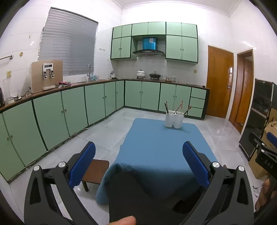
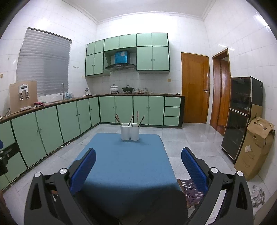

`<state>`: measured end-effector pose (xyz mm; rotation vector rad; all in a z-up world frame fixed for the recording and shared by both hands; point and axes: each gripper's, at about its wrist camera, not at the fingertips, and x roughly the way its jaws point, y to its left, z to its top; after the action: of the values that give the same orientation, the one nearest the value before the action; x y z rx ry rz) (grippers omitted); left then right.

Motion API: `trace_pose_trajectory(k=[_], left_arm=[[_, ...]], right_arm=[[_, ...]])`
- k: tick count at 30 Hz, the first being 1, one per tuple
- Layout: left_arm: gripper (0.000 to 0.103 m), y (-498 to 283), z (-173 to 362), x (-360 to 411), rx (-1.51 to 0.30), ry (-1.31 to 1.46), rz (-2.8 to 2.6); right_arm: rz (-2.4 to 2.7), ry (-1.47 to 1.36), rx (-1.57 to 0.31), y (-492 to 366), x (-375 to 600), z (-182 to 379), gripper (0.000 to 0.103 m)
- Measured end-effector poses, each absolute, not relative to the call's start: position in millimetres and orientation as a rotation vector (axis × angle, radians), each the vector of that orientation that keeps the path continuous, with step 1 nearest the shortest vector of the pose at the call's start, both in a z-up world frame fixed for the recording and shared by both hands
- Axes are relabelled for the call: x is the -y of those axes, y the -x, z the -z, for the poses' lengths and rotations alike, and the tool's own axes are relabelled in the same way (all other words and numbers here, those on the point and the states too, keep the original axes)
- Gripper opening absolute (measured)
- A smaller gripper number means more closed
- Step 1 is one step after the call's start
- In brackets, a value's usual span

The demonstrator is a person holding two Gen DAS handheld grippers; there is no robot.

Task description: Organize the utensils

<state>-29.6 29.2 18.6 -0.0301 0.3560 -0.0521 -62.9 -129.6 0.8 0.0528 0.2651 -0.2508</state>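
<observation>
Bright overhead light is washing out the ceiling [image 1: 173, 10] and glaring off the wooden door [image 2: 206, 72]. Fisheye distortion is bending the cabinets [image 1: 52, 117]; dark vignetting is ringing both views, and shadow is covering the desk's [image 2: 121, 164] near edge.

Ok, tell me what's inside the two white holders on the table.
Both white holders have dark-handled utensils sticking out at angles, likely chopsticks; the walls hide their lower ends and anything else inside. They stand on the blue table.
</observation>
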Motion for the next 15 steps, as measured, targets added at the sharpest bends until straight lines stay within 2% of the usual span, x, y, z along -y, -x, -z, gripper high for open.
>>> trace_pose_trajectory(k=[15], left_arm=[[0.098,33.5,-25.9,-23.5,-0.345,0.023,0.014]], right_arm=[[0.253,-0.063,-0.269,62.5,133.9,2.7,0.097]])
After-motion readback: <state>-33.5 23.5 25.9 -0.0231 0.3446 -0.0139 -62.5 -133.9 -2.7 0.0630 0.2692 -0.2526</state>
